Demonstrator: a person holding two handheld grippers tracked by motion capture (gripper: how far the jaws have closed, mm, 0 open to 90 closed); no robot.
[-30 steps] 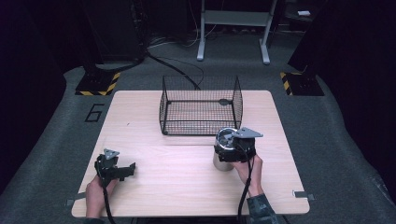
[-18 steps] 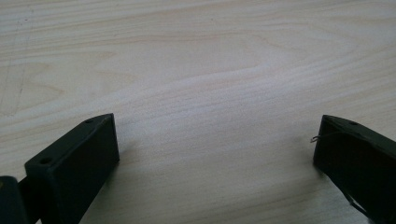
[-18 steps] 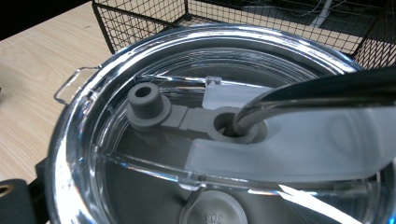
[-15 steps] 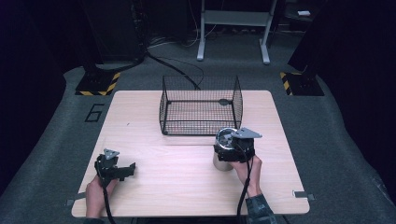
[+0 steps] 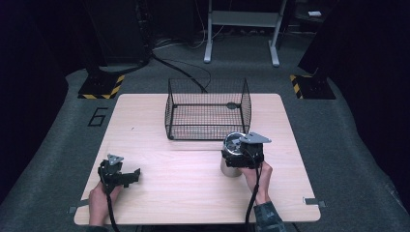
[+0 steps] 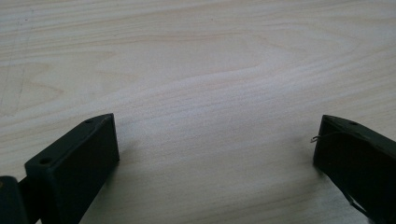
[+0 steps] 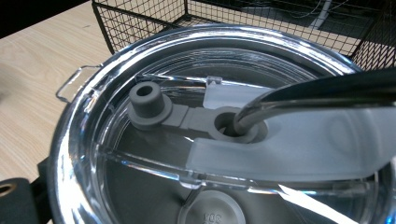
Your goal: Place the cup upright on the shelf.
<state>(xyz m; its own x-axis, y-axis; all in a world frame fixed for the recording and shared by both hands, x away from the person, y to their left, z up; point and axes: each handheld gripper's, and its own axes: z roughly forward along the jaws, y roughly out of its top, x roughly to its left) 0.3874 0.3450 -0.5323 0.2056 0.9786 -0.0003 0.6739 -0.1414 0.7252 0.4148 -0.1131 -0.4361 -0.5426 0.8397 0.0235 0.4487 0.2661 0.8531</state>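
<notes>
Right gripper view: right gripper [image 5: 240, 155] is gripping steel tumbler [image 7: 205, 130], rigid, slick; basket [image 5: 208, 110] at 12 o'clock. Left gripper [image 6: 215, 154] is sitting released.

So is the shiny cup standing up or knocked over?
Standing up. The steel tumbler sits upright on the table, clear lid facing upward, beside the wire basket.

The worktop [image 5: 193, 193] is being viewed from high above its near edge, while bare wood is being framed closely by the left gripper view and the tumbler lid [image 7: 210, 116] by the right.
</notes>
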